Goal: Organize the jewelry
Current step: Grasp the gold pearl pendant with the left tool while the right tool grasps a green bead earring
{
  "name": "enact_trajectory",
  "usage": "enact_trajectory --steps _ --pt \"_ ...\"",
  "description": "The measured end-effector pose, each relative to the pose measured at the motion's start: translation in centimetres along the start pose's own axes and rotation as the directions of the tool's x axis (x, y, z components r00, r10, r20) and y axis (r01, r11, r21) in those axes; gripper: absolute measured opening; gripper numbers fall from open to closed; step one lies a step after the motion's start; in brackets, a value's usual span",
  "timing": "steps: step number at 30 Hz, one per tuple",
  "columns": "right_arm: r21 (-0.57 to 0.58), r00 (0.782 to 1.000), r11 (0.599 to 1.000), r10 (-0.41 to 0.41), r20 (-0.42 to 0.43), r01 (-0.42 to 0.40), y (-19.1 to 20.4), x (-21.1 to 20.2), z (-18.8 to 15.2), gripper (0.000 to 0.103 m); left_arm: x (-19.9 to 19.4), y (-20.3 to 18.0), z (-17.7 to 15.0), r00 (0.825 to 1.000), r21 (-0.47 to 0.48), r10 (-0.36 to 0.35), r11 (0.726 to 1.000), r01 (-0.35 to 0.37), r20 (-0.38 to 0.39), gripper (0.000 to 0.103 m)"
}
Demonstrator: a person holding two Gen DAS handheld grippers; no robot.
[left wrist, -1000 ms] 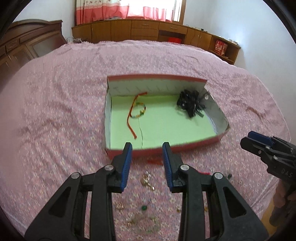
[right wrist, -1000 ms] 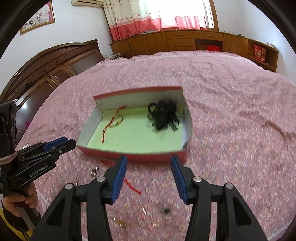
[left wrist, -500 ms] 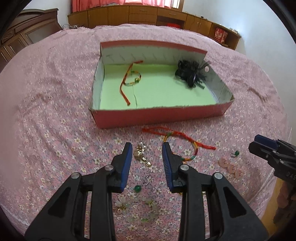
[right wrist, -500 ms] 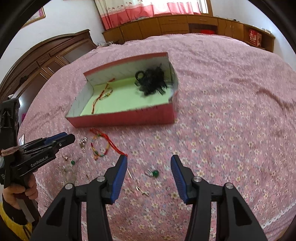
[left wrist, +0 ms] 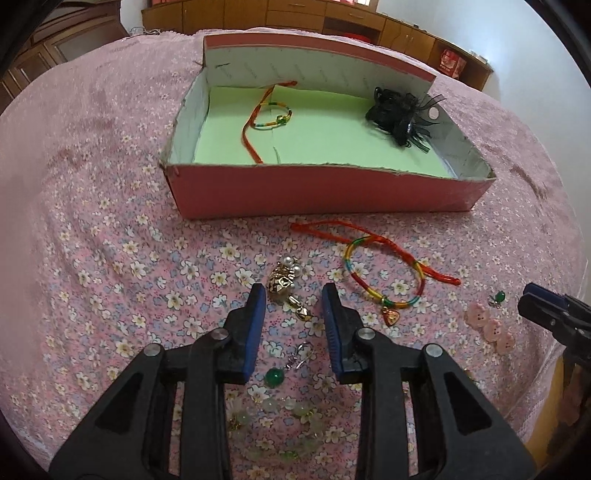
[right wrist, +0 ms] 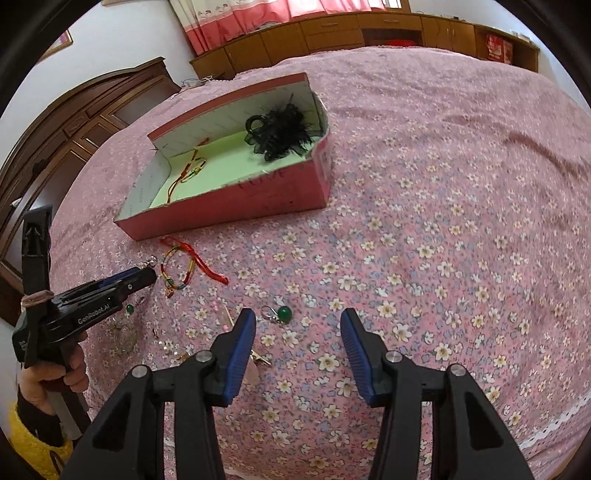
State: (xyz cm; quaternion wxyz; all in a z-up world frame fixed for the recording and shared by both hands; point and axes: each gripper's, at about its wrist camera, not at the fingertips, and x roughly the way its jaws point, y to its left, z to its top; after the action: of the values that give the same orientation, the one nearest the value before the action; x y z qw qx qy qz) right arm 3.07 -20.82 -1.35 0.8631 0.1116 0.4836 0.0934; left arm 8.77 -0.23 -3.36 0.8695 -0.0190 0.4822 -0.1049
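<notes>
A red box (left wrist: 325, 190) with a green floor holds a red-string bracelet (left wrist: 271, 120) and a black hair piece (left wrist: 400, 112). Loose on the bedspread in front lie a gold and pearl charm (left wrist: 284, 282), a rainbow bracelet with a red cord (left wrist: 384, 273), a green bead earring (left wrist: 275, 376), a pale bead bracelet (left wrist: 277, 424) and pink buttons (left wrist: 489, 326). My left gripper (left wrist: 293, 295) is open, low over the gold charm, which sits between its fingertips. My right gripper (right wrist: 297, 319) is open over another green bead earring (right wrist: 282, 314). The box also shows in the right wrist view (right wrist: 236, 192).
Everything lies on a pink flowered bedspread (right wrist: 443, 221). Wooden cabinets (right wrist: 369, 29) line the far wall and a dark wardrobe (right wrist: 74, 122) stands to the left. The bed edge (right wrist: 554, 424) is close at the lower right.
Both grippers have dropped lower and tipped down toward the loose jewelry in front of the box. The left one now brackets the gold charm. Both stay open.
</notes>
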Motion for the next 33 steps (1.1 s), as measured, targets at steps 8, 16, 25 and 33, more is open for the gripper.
enact_trajectory --steps 8,16,25,33 --pt "0.006 1.000 1.000 0.015 -0.012 -0.015 -0.3 0.3 -0.4 0.041 0.6 0.3 0.0 1.000 -0.007 0.010 1.000 -0.010 0.018 0.005" --pt "-0.007 0.999 1.000 0.029 -0.027 -0.029 0.1 0.7 -0.6 0.035 -0.5 0.7 -0.1 0.999 -0.027 -0.017 0.999 0.018 0.036 0.004" --pt "-0.019 0.999 0.999 0.028 -0.035 -0.029 0.7 1.7 -0.3 0.029 -2.9 0.8 -0.3 0.997 -0.026 -0.029 0.999 0.030 0.069 0.004" --pt "-0.050 0.999 0.999 0.016 -0.037 -0.018 1.4 3.1 0.1 0.012 -3.8 0.8 -0.6 0.996 -0.026 -0.035 0.999 0.037 0.080 0.004"
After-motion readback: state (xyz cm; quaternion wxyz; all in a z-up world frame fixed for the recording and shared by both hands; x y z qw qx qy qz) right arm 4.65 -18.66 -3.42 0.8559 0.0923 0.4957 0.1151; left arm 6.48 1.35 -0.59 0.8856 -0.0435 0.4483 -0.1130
